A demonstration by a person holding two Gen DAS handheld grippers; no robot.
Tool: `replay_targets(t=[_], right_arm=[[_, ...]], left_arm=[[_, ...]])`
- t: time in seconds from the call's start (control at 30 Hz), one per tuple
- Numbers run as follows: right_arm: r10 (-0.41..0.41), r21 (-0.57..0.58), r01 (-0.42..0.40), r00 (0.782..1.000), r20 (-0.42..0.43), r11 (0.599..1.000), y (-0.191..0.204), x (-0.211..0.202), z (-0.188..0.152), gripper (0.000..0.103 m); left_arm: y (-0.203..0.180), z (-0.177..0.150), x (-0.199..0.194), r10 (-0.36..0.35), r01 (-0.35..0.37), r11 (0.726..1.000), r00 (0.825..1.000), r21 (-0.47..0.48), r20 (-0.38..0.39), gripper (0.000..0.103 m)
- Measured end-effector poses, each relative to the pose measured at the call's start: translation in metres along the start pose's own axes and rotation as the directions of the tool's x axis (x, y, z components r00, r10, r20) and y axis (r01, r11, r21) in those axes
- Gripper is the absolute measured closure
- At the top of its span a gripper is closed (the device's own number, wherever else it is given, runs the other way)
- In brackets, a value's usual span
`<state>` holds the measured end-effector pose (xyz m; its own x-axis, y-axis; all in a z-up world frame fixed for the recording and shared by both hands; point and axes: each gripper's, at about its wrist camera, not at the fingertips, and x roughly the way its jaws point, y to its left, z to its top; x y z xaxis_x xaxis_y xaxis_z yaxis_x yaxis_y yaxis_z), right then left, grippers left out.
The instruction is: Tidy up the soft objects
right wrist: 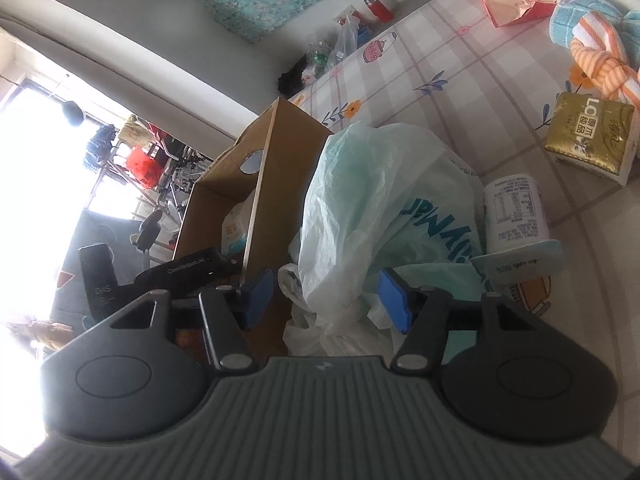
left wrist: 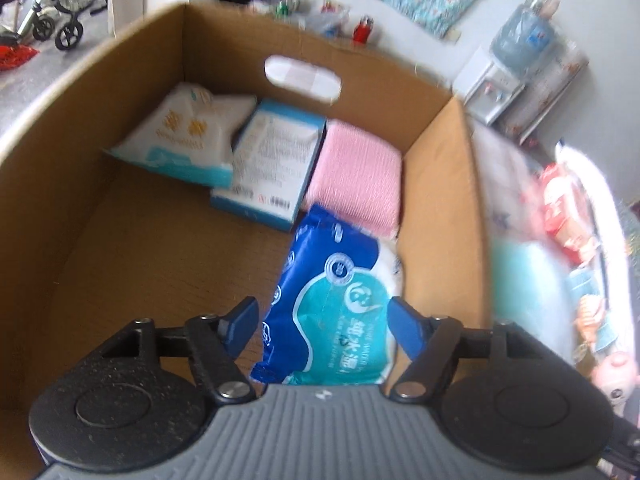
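- The left tongs (left wrist: pixel 322 326) hang over an open cardboard box (left wrist: pixel 440 184), pointing steeply down into it; their blue pads (left wrist: pixel 404 326) stand apart.
- A blue and teal pack of wet wipes (left wrist: pixel 332 300) lies between those pads, against the box wall at 3 o'clock. The pads flank it with a gap on the left side, so the pack is not pinched.
- Deeper in the box, at 12 o'clock from the wipes, lies a folded pink cloth (left wrist: pixel 360 176). Beside it at 10 o'clock sits a blue and white carton (left wrist: pixel 272 160), and a white tissue pack (left wrist: pixel 180 132) leans at 11 o'clock.
- The right tongs (right wrist: pixel 326 298) are partly open over a crumpled pale green plastic bag (right wrist: pixel 372 208); the bag's folds lie between the pads, and whether they touch it I cannot tell.
- The bag rests on a checked, flowered sheet (right wrist: pixel 460 80), just beside the box.
- At 2 o'clock of the bag lie a white tub (right wrist: pixel 516 212) and a gold tissue pack (right wrist: pixel 588 136).
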<state>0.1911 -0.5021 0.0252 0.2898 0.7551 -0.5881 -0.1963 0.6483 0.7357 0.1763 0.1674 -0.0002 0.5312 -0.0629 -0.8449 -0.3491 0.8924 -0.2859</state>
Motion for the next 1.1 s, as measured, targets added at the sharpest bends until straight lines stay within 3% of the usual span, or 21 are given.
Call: replay_targets(t=[0.1, 0.23, 0.43, 0.63, 0.77, 1.1], right_arm=[[0.029, 0.024, -0.03, 0.999, 0.037, 0.999, -0.006, -0.01, -0.003, 0.037], [0.04, 0.036, -0.044, 0.994, 0.098, 0.998, -0.01, -0.02, -0.007, 0.035], [0.029, 0.014, -0.031, 0.988, 0.154, 0.999, -0.016, -0.04, -0.014, 0.034], [-0.023, 0.039, 0.014, 0.969, 0.246, 0.999, -0.039, -0.081, -0.023, 0.032], [-0.075, 0.058, 0.06, 0.948, 0.31, 0.997, -0.057, -0.111, -0.025, 0.032], [-0.229, 0.094, 0.208, 0.885, 0.406, 0.973, -0.104, -0.167, -0.007, 0.031]], left_arm=[[-0.003, -0.012, -0.041, -0.037, 0.036, 0.999, 0.989, 0.01, 0.145, 0.016], [-0.019, -0.033, -0.087, -0.074, 0.047, 0.994, 0.953, 0.1, 0.293, 0.008], [-0.064, -0.062, -0.101, -0.147, 0.046, 0.959, 0.923, 0.279, 0.355, 0.004], [-0.126, -0.09, -0.087, -0.255, 0.116, 0.901, 0.921, 0.419, 0.294, 0.004], [-0.165, -0.115, -0.078, -0.31, 0.136, 0.842, 0.914, 0.523, 0.262, 0.004], [-0.25, -0.156, -0.032, -0.378, 0.163, 0.714, 0.908, 0.681, 0.179, 0.004]])
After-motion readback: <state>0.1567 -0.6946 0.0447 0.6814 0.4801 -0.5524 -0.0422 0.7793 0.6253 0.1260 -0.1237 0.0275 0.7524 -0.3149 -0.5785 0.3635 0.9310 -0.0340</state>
